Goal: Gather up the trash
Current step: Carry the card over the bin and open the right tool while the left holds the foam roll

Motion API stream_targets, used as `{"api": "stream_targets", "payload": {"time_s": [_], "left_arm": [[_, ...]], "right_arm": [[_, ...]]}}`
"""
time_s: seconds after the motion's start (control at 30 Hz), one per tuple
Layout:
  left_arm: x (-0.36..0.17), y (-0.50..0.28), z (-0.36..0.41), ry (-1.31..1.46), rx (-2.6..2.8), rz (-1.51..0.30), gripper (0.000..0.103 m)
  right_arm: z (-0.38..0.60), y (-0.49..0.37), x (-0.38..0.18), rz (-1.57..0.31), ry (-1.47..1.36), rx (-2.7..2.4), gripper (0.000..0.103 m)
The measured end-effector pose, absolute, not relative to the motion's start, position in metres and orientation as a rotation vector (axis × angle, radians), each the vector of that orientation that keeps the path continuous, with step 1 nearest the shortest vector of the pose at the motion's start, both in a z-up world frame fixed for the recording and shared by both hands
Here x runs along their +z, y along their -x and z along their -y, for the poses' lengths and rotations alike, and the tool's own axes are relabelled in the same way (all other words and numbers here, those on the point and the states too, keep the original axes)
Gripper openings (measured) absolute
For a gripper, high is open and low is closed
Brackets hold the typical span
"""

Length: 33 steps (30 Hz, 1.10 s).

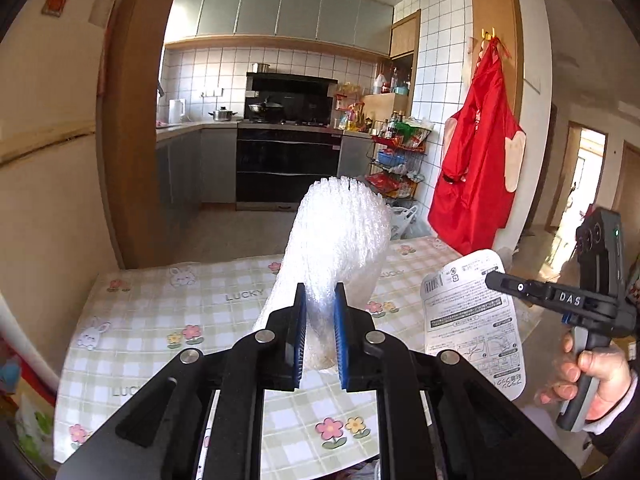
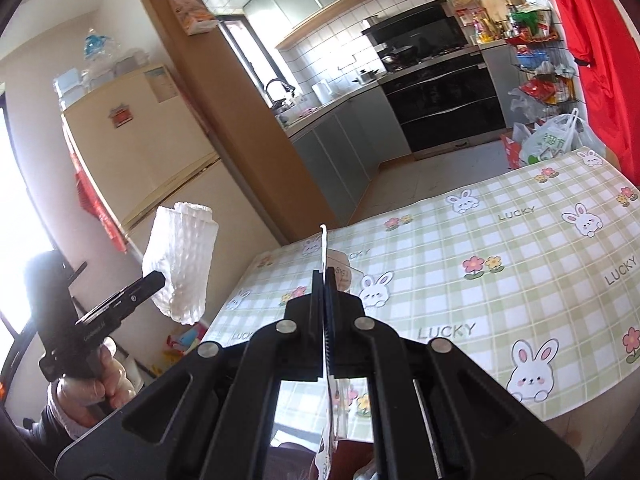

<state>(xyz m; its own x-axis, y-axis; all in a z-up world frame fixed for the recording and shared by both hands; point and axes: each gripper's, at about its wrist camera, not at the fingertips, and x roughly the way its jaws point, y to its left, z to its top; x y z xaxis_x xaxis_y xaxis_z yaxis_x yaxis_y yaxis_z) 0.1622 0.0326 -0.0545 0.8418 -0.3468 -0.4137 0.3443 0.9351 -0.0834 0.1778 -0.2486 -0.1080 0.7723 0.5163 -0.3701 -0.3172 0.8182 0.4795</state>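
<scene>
My left gripper (image 1: 320,300) is shut on a white foam net sleeve (image 1: 340,236), which stands up between its blue pads above the table. In the right wrist view the same foam sleeve (image 2: 182,264) hangs from the left gripper (image 2: 158,280) at the left, off the table's edge. My right gripper (image 2: 325,276) is shut on a flat plastic package with a printed white backing card (image 2: 325,240), seen edge-on. In the left wrist view that card (image 1: 472,320) shows its printed face, pinched by the right gripper (image 1: 490,278), with a hand (image 1: 592,372) on its handle.
The table (image 2: 500,280) wears a green checked cloth with rabbits and flowers. Beyond it lies the kitchen floor, with a dark oven (image 1: 288,168), a wire rack (image 1: 396,160) of goods, plastic bags (image 2: 548,140), a red apron (image 1: 476,152) on the wall and a fridge (image 2: 136,148).
</scene>
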Motion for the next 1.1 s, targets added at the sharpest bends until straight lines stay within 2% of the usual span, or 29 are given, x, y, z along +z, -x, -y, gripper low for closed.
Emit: {"api": "stream_targets", "payload": {"time_s": [0.5,0.97,1.1], "left_arm": [[-0.079,-0.042,-0.069,0.216,-0.335,-0.428,0.013],[-0.096,-0.036,-0.101,0.283,-0.3,-0.452,0.013],[-0.102,-0.045,-0.099,0.29,-0.301,-0.472,0.013]], "right_arm": [[0.208,-0.1,-0.108,-0.552,-0.319,0.51,0.005],[0.178,-0.096,-0.127,-0.641,-0.239,0.527,0.006],[0.172,-0.103,-0.146,-0.708,-0.209,0.521,0.014]]}}
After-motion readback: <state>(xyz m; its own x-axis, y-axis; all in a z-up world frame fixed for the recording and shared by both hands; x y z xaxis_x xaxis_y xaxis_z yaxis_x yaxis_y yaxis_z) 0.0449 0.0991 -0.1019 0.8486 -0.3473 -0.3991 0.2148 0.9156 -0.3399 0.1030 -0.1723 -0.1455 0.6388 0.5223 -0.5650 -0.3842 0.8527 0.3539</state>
